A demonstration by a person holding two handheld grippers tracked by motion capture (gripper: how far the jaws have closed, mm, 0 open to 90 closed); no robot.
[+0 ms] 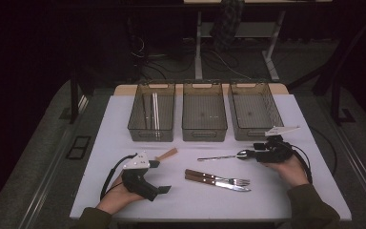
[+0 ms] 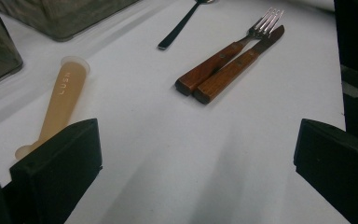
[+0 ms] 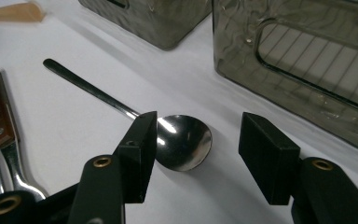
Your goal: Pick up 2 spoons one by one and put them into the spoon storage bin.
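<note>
While the right gripper [image 1: 250, 153] lies low on the white table [image 1: 124, 138] at the 3 o'clock side of the high view, its jaws stand parted on either side of the bowl of a steel spoon [image 3: 184, 140], neither pad pressing on it; no earlier picture is to hand. That spoon rests flat on the table, bowl between the jaws and handle running away toward 10 o'clock in the right gripper view, just in front of the right-hand smoked plastic bin [image 1: 255, 112]. Left gripper [image 1: 159, 176] sits at 7 o'clock on the table, jaws spread wide with nothing between them. A tan plastic spatula-like piece [image 2: 63, 100] lies just beside its left jaw. A wood-handled fork [image 2: 223, 58] and a wood-handled knife [image 2: 237, 67] lie side by side, touching, at table centre. Three bins stand in a row at 12 o'clock; the left bin [image 1: 151, 114] holds long metal pieces, kind not discernible
</note>
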